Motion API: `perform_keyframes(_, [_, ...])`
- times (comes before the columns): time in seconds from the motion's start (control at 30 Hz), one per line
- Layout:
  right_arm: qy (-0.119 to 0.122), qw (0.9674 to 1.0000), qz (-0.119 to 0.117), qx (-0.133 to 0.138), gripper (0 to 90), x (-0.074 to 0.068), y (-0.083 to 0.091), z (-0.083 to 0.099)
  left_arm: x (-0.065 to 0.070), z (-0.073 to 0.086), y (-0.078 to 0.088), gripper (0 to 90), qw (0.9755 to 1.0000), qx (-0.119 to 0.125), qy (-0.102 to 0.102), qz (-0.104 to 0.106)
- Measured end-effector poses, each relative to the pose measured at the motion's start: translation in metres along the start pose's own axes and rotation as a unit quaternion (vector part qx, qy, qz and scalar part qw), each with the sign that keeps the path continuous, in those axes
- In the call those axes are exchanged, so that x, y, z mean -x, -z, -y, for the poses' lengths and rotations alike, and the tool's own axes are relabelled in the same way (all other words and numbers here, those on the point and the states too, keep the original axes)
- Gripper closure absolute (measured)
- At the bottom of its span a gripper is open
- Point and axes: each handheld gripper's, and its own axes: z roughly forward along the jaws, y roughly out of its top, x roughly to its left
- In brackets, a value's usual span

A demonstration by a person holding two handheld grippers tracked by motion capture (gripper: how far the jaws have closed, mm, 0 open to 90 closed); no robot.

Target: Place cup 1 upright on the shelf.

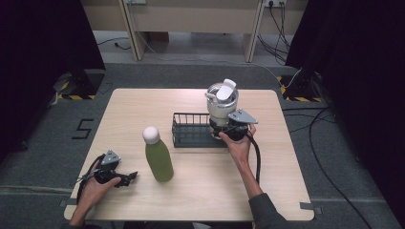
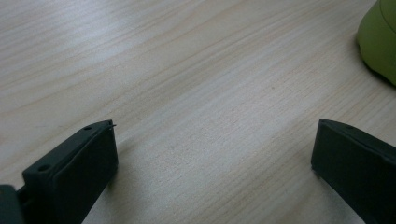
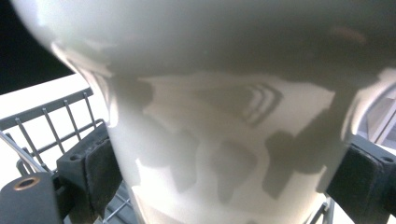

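From above, the right tool meets the white tumbler low at the right end of the black wire basket on the worktop, while in the right gripper view the tumbler sits between both pads, apparently gripped.

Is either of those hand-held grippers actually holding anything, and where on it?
The right hand-held gripper clasps the white tumbler around its lower body, over the black wire basket. The left hand-held gripper holds nothing.
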Motion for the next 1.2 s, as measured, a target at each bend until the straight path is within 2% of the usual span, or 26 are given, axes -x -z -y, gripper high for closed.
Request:
perform_keyframes(0.27, [-0.009,1.0,-0.003,-0.002,9.4,0.0,0.009,0.001,0.0,0.0,0.0,0.0,1.0,0.0,0.0,0.0])
perform_keyframes(0.53, [-0.013,0.9999,-0.009,0.005,14.7,0.002,0.025,0.003,0.0,0.0,0.0,0.0,1.0,0.0,0.0,0.0])
perform_keyframes(0.6, [-0.01,0.9999,-0.009,0.004,14.7,0.001,0.027,0.003,0.0,0.0,0.0,0.0,1.0,0.0,0.0,0.0])
perform_keyframes(0.63, [0.0,0.9999,-0.008,0.008,14.7,0.001,0.031,0.002,0.0,0.0,0.0,0.0,1.0,0.0,0.0,0.0])
perform_keyframes(0.97, [0.011,0.9997,-0.015,0.015,14.7,-0.003,0.049,0.0,0.0,0.0,0.0,0.0,1.0,0.0,0.0,0.0])
perform_keyframes(1.2, [0.005,0.9995,-0.02,0.026,14.8,-0.005,0.064,0.002,0.0,0.0,0.0,0.0,1.0,0.0,0.0,0.0])
